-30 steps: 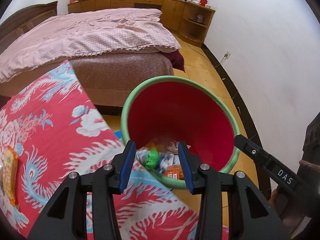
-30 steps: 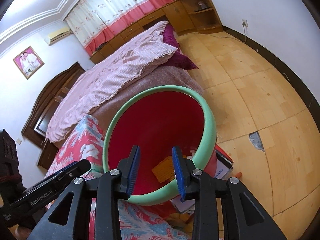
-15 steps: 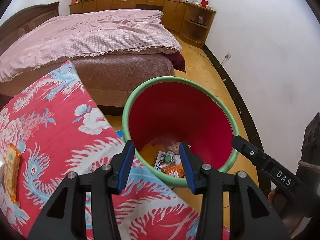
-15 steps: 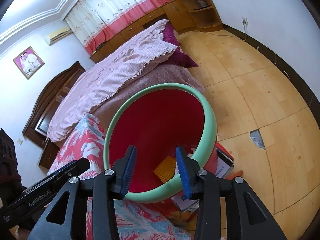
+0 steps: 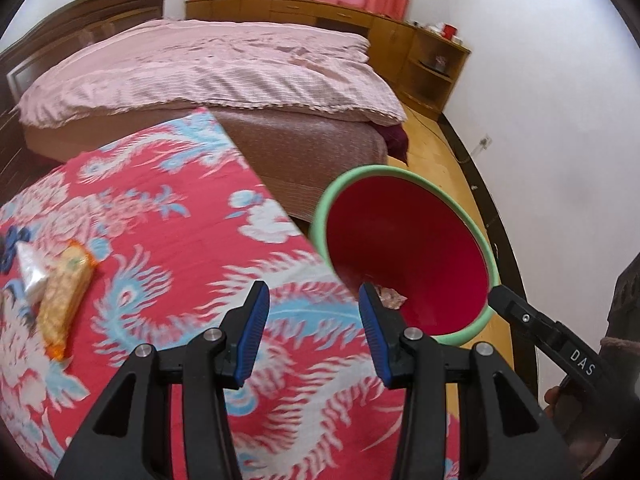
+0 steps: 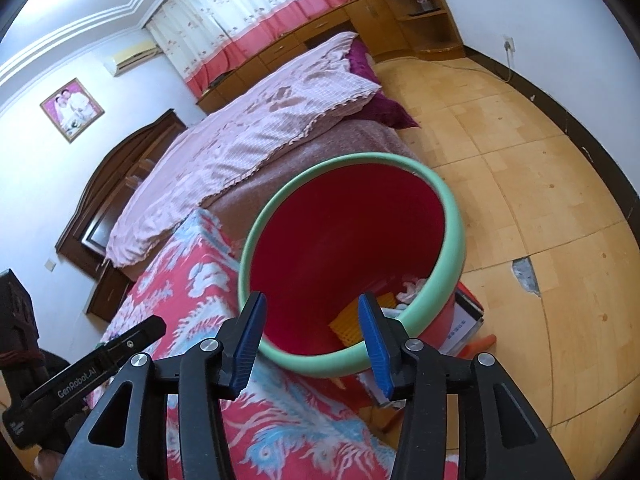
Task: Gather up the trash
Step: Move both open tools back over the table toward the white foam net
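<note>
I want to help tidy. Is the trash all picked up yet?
Not yet. Some trash is already in the bin. Both tools, left and right, hold nothing; the right one's jaws are opening. An orange wrapper and a white packet are still on the cloth.

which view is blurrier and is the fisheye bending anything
Left wrist view: motion smear across the red floral cloth and orange snack wrapper; the left gripper stays sharp. Right wrist view: crisp throughout, though the dark baseboard curves strongly and the green-rimmed red bin looks stretched.
</note>
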The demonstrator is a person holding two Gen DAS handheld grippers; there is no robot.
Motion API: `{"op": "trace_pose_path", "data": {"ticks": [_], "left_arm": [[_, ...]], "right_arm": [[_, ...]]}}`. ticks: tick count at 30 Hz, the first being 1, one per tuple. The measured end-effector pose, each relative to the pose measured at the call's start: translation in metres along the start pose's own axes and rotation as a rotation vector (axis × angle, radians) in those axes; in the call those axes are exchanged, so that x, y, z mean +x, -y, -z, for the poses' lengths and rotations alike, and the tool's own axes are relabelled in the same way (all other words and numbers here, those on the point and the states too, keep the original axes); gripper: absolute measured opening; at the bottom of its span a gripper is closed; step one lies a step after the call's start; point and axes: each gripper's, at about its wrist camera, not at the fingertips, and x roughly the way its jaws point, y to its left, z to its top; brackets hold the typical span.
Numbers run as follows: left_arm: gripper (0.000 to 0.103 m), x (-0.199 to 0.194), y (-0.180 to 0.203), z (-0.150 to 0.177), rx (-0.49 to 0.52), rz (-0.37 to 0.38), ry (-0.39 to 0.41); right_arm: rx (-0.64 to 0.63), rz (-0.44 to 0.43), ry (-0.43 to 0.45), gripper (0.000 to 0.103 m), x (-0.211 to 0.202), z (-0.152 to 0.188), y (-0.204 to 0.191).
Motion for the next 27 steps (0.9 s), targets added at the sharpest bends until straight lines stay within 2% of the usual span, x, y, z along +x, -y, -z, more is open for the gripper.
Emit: {"op": "trace_pose_path", "data": {"ticks": [5, 7, 15, 27], "left_arm": [[0.046, -0.017, -0.021, 0.007, -0.046, -0.028, 0.025], [0.046, -0.024, -0.031, 0.009, -0.071, -0.04, 0.035], [0.046, -0.056, -0.074, 0.018, -0.159, -0.101, 0.087], [0.046, -0.093, -0.155, 0.034, -0.296, -0.207, 0.132]], "right_arm": [[-0.024, -0.017, -0.019, 0.05, -0.001, 0.005, -0.014], [-0.033, -0.026, -0.035, 0.061, 0.0, 0.008, -0.021], [-0.125, -0.067, -0.102, 0.061, 0.009, 0.021, -0.06], [-0.237, -0.116, -0.138, 0.062, 0.024, 0.03, -0.128]]}}
